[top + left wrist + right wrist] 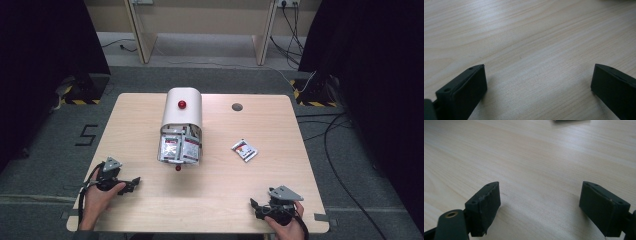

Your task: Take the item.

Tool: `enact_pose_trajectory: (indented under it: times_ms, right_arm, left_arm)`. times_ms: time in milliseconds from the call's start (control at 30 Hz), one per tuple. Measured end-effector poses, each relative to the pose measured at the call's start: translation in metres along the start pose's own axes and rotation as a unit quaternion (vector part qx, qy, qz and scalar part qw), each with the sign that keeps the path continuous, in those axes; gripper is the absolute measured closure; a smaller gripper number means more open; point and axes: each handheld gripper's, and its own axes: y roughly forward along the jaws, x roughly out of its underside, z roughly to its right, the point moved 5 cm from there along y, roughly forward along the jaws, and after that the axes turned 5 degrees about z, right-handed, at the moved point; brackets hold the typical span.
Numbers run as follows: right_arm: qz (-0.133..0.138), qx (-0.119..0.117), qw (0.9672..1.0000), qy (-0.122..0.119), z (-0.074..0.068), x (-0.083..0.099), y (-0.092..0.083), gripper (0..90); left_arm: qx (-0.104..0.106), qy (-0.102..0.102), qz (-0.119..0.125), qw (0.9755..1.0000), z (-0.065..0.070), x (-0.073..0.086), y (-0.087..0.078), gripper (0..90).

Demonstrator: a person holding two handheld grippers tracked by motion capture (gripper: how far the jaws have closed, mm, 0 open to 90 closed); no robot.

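A white round-topped box (182, 111) with a red knob (182, 104) lies on the wooden table (135, 135), its open front packed with several silver and red sachets (179, 148). One loose sachet (244, 149) lies to its right. A small red ball (178, 168) sits just in front of the box. My left gripper (133, 183) rests at the table's front left, open, with bare wood between its fingers (465, 92). My right gripper (254, 206) rests at the front right, open too, fingers (485, 205) apart over bare wood.
A dark round hole (237, 107) marks the table's back right. Behind the table stand wooden furniture legs (138, 35), cables (330, 130) and black curtains on both sides. The table's front middle is bare wood.
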Motion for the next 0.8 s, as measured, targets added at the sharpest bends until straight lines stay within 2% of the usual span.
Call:
enact_pose_trajectory:
  times_ms: [133, 800]
  right_arm:
    - [0.000, 0.008, 0.9998, -0.019, 0.000, 0.003, -0.002, 18.1]
    - [0.022, -0.009, 0.9992, -0.031, -0.004, 0.019, -0.019, 16.5]
  left_arm:
    - [0.000, 0.000, 0.000, 1.0000, 0.000, 0.000, 0.000, 0.0]
    - [-0.001, -0.001, 0.000, 1.0000, 0.000, 0.000, 0.000, 0.0]
